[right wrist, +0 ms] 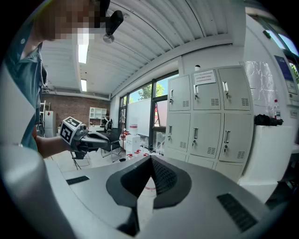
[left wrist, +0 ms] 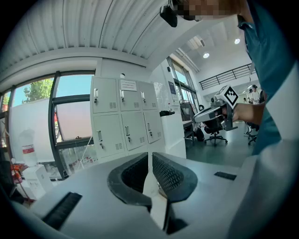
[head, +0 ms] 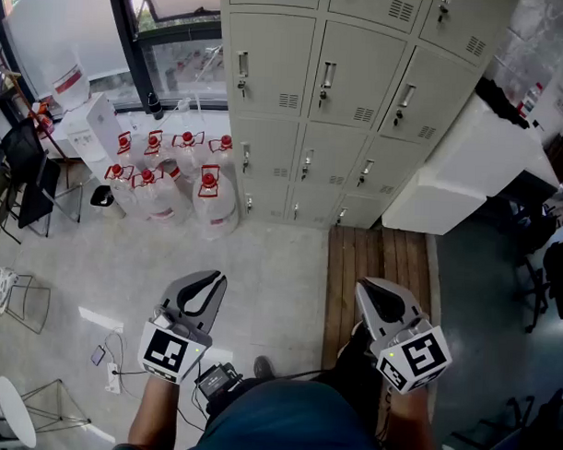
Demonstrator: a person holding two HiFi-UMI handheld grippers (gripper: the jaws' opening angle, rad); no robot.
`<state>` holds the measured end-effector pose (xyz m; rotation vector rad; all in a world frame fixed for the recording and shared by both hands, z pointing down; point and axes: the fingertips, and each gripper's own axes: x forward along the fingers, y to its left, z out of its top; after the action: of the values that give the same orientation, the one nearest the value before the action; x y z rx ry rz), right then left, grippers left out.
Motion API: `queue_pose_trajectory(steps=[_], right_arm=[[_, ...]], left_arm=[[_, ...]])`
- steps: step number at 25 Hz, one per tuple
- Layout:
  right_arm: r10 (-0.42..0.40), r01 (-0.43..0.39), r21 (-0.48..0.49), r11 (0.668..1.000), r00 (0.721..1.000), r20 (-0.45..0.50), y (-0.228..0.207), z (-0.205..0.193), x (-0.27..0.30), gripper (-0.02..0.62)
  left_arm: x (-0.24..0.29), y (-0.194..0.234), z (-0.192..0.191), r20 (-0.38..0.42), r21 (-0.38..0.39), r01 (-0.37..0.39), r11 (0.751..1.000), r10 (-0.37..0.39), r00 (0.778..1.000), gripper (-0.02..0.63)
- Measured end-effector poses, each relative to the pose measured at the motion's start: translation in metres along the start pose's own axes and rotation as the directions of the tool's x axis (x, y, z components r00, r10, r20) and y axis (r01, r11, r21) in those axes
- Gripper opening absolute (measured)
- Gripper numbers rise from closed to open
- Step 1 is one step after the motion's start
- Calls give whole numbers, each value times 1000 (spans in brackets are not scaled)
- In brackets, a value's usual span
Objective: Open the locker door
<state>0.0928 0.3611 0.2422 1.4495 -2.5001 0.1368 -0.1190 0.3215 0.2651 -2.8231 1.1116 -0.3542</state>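
Boxy, vent-slotted grey metal lockers (head: 351, 130)

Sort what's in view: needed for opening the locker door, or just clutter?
Job: lockers, visible doors shut; left gripper, right gripper, both shut, empty.
Clutter: water jugs, wooden platform, power strip, black chair.

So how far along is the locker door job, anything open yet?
Done: nothing. Every door on the lockers looks closed. In hand: the left gripper and right gripper are both shut, empty, and held well short of the lockers. Left: step up, take a door handle, then probably pull that door open.
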Motion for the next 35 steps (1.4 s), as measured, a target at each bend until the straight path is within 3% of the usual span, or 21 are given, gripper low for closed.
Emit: queue_pose_trajectory(steps=[19,27,35], right_arm=[[-30,30,-25,999,1000,1,29,13,9,35],[-73,72,20,997,997,40,30,24,14,37],[-35,34,18,999,999,41,15,28,36,37]], left_arm=[[-29,17,-5,27,-5,9,1000,-9,1000,44],[-36,27,-11,40,-10,17,1000,-16,999,44],[-28,41,-15,27,-27,-16,1000,17,1000,44]])
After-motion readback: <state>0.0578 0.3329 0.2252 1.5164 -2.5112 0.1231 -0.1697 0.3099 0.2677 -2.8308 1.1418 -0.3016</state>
